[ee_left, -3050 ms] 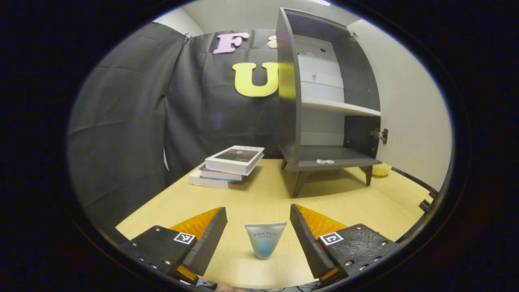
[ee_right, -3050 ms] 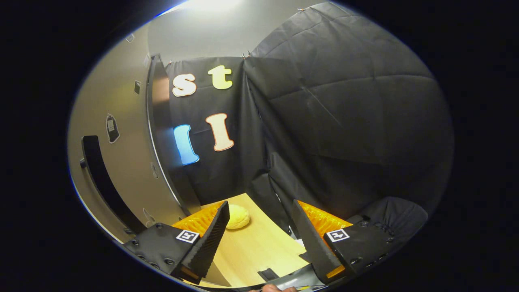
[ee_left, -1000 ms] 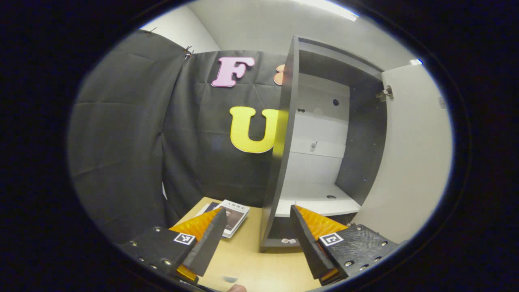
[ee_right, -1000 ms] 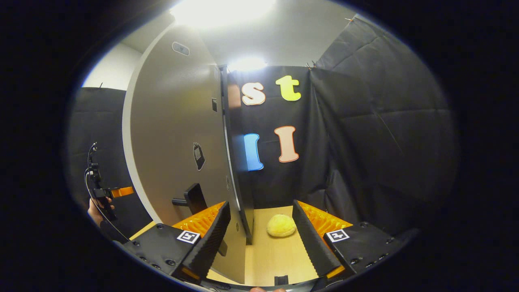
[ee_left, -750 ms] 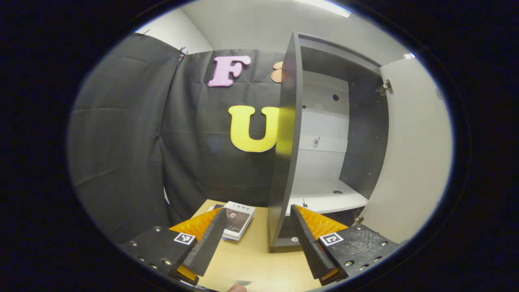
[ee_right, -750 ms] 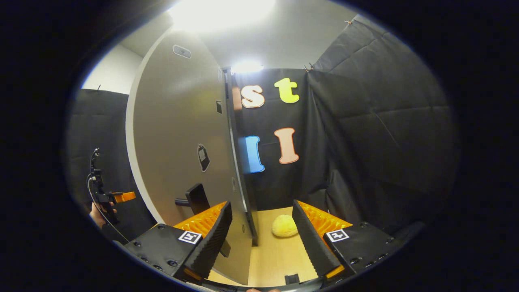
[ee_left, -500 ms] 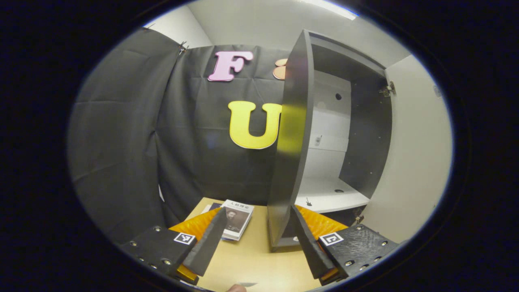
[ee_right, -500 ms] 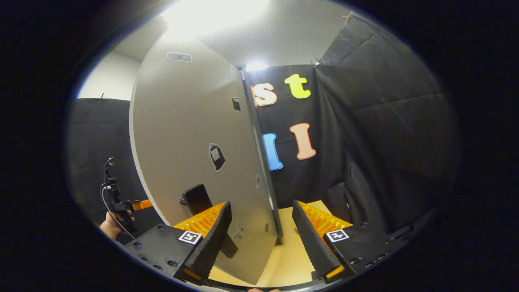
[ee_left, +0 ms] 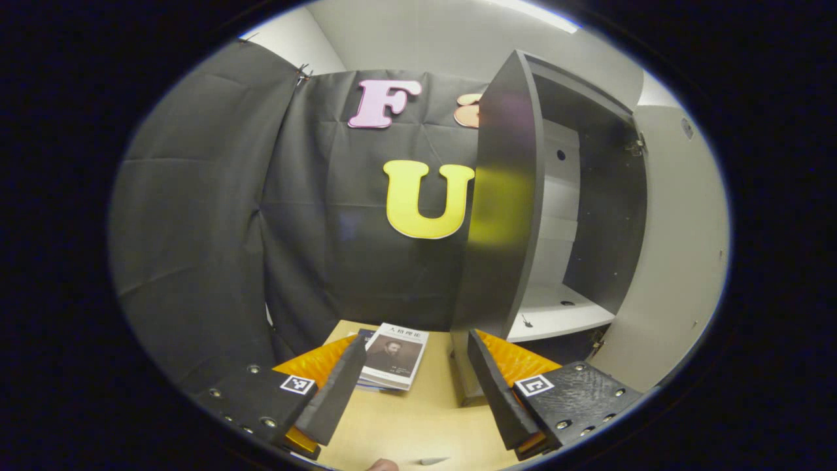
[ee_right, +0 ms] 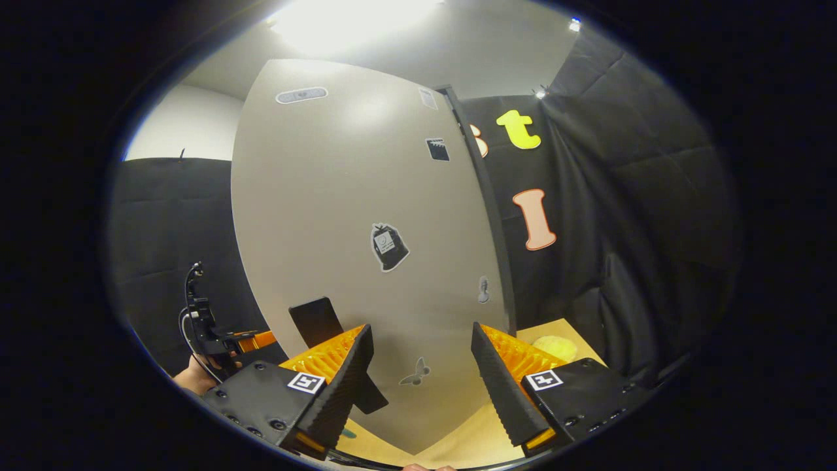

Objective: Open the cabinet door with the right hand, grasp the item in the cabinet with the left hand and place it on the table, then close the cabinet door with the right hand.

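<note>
The dark cabinet (ee_left: 503, 196) stands on the table with its pale door (ee_left: 673, 261) partly swung in; a white shelf (ee_left: 556, 314) shows inside. In the right gripper view the door's outer face (ee_right: 366, 196) is close ahead, its black handle (ee_right: 312, 320) just above the left finger. My right gripper (ee_right: 420, 327) is open in front of that face; I cannot tell whether it touches. My left gripper (ee_left: 415, 337) is open and holds nothing, raised over the table. A sliver of the tube (ee_left: 431, 461) shows at the bottom edge. The left gripper (ee_right: 222, 340) also appears beyond the door, held by a hand (ee_right: 193, 378).
A stack of books (ee_left: 395, 356) lies on the wooden table (ee_left: 405, 425) left of the cabinet. A yellow lump (ee_right: 552, 347) sits on the table to the right of the door. Black cloth walls close in behind and at both sides.
The door has swung toward the cabinet, narrowing the opening. My right gripper has come round to face its front. My left gripper has lifted off the tube and drifted left.
</note>
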`<state>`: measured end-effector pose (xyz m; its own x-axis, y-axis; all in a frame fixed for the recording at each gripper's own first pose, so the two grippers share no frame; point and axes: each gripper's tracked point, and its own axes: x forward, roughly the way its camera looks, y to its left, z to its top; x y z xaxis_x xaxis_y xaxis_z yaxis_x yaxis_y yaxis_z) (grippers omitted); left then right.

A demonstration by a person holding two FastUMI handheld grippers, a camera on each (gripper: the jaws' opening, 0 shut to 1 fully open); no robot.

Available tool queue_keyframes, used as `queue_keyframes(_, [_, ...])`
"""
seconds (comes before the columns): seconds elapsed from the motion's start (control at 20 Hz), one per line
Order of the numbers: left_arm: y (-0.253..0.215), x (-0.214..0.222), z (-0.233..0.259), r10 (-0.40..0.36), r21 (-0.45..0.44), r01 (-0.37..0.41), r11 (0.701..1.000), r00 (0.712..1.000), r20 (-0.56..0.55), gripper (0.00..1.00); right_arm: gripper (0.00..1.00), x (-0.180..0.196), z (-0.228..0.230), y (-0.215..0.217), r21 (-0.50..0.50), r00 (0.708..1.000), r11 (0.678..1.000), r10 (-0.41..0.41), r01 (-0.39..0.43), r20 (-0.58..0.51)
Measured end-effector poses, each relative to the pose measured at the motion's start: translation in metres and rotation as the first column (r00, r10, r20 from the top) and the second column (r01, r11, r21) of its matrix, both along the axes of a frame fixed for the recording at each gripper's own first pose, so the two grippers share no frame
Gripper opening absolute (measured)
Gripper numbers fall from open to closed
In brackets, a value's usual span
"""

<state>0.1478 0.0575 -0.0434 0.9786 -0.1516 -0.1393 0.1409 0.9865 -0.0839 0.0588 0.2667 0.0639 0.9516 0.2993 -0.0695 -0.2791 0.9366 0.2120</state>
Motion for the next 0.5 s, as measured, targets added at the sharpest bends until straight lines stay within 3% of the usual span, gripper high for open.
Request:
queue_keyframes(0.1, [0.008,0.003,0.002,-0.010,0.003,0.010,1.000,1.000,0.003,0.95,0.96,0.010,-0.002,0.020,0.008,1.000,1.000,0.020,-0.020,0.012])
queue_keyframes(0.2, [0.016,0.005,0.003,-0.016,0.015,0.016,1.000,1.000,0.012,0.92,0.96,0.023,-0.001,0.026,0.006,0.999,1.000,-0.027,0.026,0.044])
queue_keyframes(0.35, [0.022,0.008,0.007,-0.035,0.038,0.034,0.999,0.999,0.027,0.95,0.96,0.043,-0.005,0.043,-0.015,0.997,0.999,-0.050,0.051,0.056])
queue_keyframes(0.45, [0.017,0.008,0.010,-0.065,0.043,0.064,0.997,0.997,0.035,0.92,0.97,0.052,-0.008,0.042,-0.029,0.996,0.996,-0.081,0.082,0.043])
queue_keyframes(0.5, [0.012,0.007,0.010,-0.082,0.041,0.081,0.996,0.996,0.038,0.95,0.97,0.056,-0.008,0.041,-0.028,0.995,0.995,-0.091,0.093,0.038])
